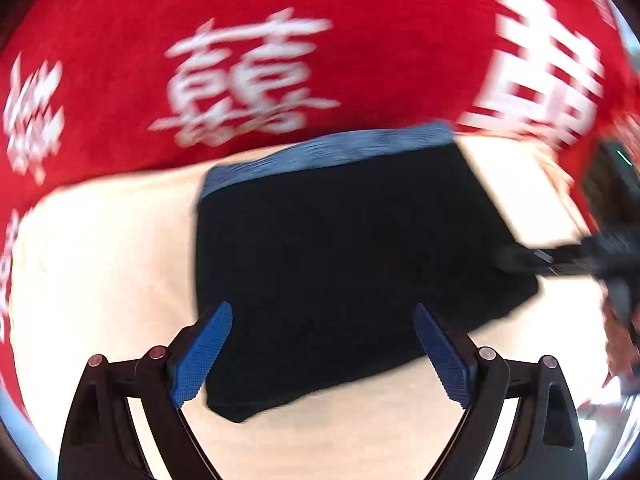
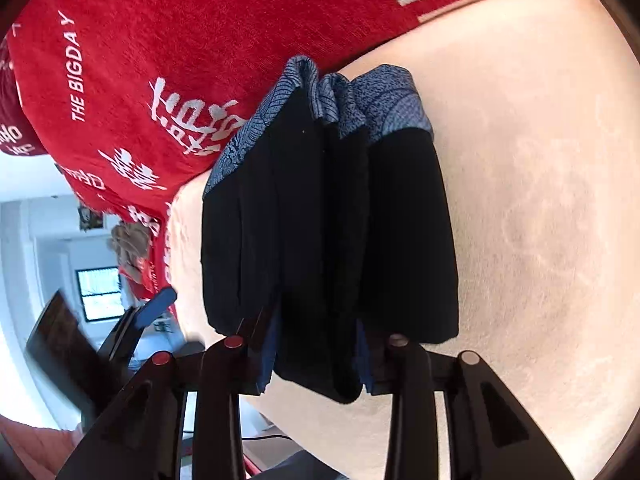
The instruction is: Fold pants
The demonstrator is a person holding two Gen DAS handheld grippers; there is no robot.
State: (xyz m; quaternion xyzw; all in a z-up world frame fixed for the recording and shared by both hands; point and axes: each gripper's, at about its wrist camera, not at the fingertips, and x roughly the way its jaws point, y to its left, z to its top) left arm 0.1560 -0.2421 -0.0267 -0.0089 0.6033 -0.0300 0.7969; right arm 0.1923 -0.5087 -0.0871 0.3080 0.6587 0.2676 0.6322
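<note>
The black pants (image 1: 352, 248) with a blue patterned waistband (image 1: 332, 152) lie folded into a compact block on a cream surface. My left gripper (image 1: 322, 346) is open just above the block's near edge, holding nothing. My right gripper (image 2: 316, 344) is shut on the folded stack of the pants (image 2: 328, 216), whose layers stand between the fingers; the waistband (image 2: 380, 104) points away. In the left wrist view the right gripper (image 1: 560, 260) reaches in from the right at the pants' right edge.
A red blanket (image 1: 240, 60) with white characters lies beyond the cream surface (image 1: 100, 272), also in the right wrist view (image 2: 180, 60). The cream surface (image 2: 540, 220) extends to the right. Room furniture and a window (image 2: 100, 288) show at left.
</note>
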